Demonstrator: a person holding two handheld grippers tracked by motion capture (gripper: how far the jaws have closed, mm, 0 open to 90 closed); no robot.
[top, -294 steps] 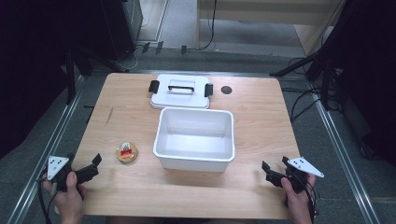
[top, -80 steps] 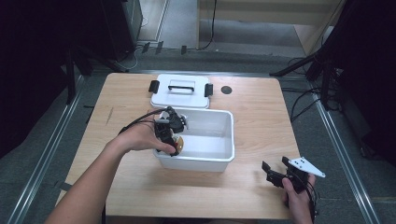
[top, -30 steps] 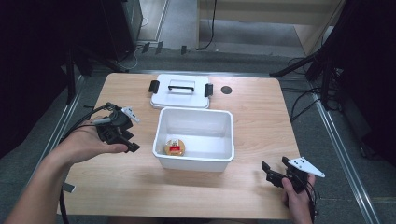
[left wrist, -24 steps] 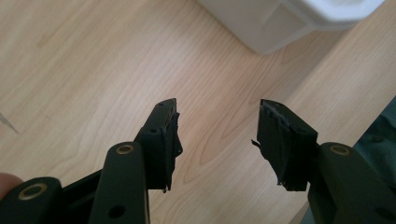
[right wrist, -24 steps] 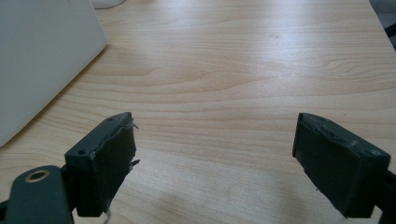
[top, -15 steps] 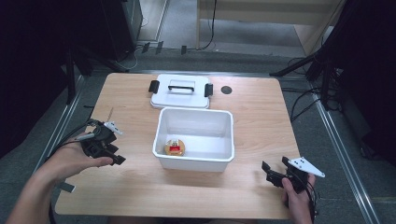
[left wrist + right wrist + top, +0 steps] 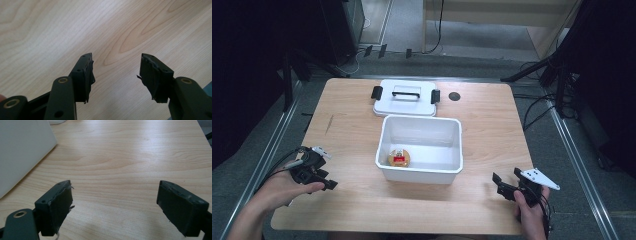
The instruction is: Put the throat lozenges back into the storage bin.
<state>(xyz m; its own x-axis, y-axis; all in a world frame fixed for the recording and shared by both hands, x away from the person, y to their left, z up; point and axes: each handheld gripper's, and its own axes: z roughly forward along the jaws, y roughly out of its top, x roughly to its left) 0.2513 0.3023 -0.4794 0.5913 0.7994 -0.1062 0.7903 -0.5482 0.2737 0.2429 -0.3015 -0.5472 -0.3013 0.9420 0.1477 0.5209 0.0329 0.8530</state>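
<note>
Presently, the left gripper [image 7: 318, 176] is seen low over the near left part of the table [image 7: 352, 110], held in a hand, jaws spread and empty, bare wood grain between them in the left gripper view [image 7: 116, 75]. The small round tin with a red label [image 7: 399, 158] is found lying on the floor of the white bin [image 7: 422, 172], at its near left corner, well apart from both grippers. The white lid with black handle and clips [image 7: 405, 97] is noted just beyond the bin's far wall. The right gripper [image 7: 512, 186] is held at the near right, jaws wide apart, gripping nothing [image 7: 113, 202].
</note>
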